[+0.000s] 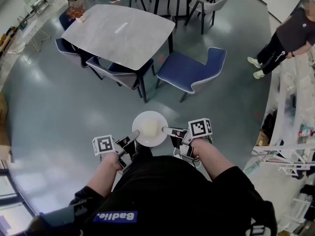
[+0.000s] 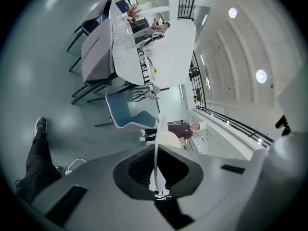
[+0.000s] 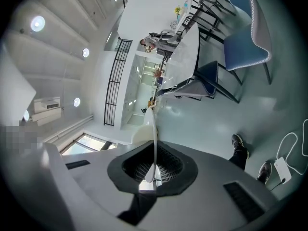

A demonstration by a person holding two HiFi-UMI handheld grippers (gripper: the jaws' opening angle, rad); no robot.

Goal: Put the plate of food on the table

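While the left gripper (image 1: 133,135) and right gripper (image 1: 167,131) fingers clamp the plate (image 1: 153,116), a shirt label (image 1: 114,217) reads "Badlia".

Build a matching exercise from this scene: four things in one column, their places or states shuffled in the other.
1. plate
2. grey table
3. blue chair
4. standing person

A. at the head view's right edge
B. gripped at its rim by the left gripper and right gripper
C. just right of the table, not tucked in
D. ahead, in the upper part of the head view

Pairs: 1-B, 2-D, 3-C, 4-A
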